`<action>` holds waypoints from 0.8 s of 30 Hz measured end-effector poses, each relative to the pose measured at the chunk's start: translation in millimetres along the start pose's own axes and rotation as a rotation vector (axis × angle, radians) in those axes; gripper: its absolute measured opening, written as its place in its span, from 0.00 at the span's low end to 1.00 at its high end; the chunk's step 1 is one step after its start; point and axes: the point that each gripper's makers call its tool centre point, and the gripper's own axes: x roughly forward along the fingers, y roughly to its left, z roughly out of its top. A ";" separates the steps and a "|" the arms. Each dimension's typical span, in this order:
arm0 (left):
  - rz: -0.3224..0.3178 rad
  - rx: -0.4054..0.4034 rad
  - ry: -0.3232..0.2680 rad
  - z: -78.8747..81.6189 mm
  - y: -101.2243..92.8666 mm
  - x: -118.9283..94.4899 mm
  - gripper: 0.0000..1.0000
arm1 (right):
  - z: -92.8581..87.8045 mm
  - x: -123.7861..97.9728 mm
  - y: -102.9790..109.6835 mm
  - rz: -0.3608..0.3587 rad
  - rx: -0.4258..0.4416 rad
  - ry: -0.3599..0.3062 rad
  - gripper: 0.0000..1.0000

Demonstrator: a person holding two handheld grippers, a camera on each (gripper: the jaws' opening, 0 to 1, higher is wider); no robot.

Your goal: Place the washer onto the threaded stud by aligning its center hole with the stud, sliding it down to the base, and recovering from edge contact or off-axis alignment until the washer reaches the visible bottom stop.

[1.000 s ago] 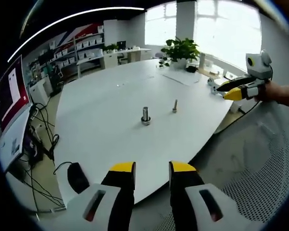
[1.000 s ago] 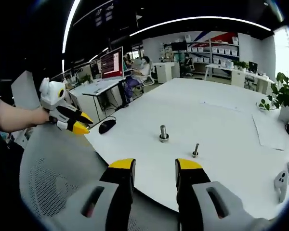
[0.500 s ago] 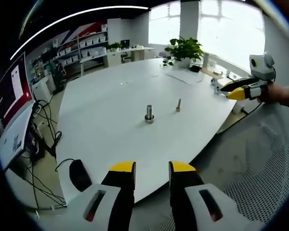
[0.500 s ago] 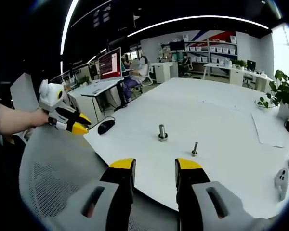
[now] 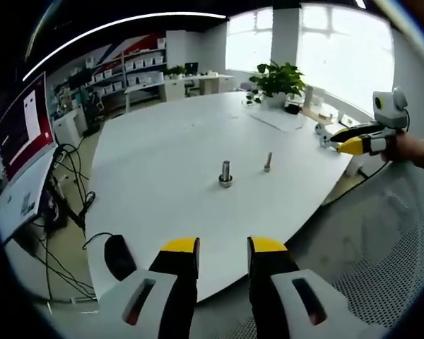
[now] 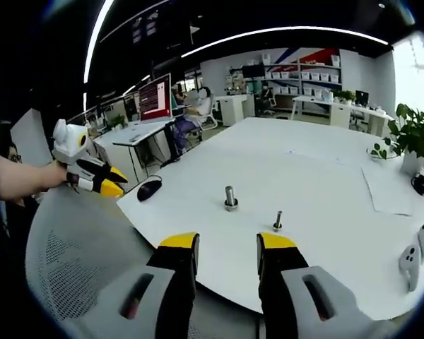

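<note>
Both grippers hang off the near edge of the table (image 5: 162,141), above a mesh chair back, and neither has anything in it. Your left gripper (image 5: 223,247) has its jaws parted by a narrow gap, empty; your right gripper (image 6: 227,244) is the same.

The two parts stand well out on the white top, near each other but apart: a stud (image 6: 230,198) upright on a wider base ring, and a thinner bolt (image 6: 277,221) to its right and nearer to you in the right gripper view. In the left gripper view the stud (image 5: 226,173) sits left of the bolt (image 5: 268,162). I cannot tell from here where the washer lies; it may be the ring at the stud's foot, too small to judge.

So the step is the reach. Bring one gripper in low and slow toward the parts, keep the other clear, and get close enough to find the washer before you close. Grip it by the rim, leaving the hole free.
</note>
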 end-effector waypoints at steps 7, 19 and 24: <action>0.004 -0.001 -0.017 3.1 -0.1 -1.2 0.25 | 1.7 -1.6 -3.1 -0.012 0.011 -0.013 0.35; 0.013 -0.005 -0.002 -0.4 2.1 -0.6 0.25 | -4.0 -0.5 -2.8 -0.016 0.001 0.013 0.35; 0.004 0.007 0.021 -3.7 -1.8 1.4 0.26 | -5.7 0.4 -2.3 -0.012 -0.014 0.023 0.35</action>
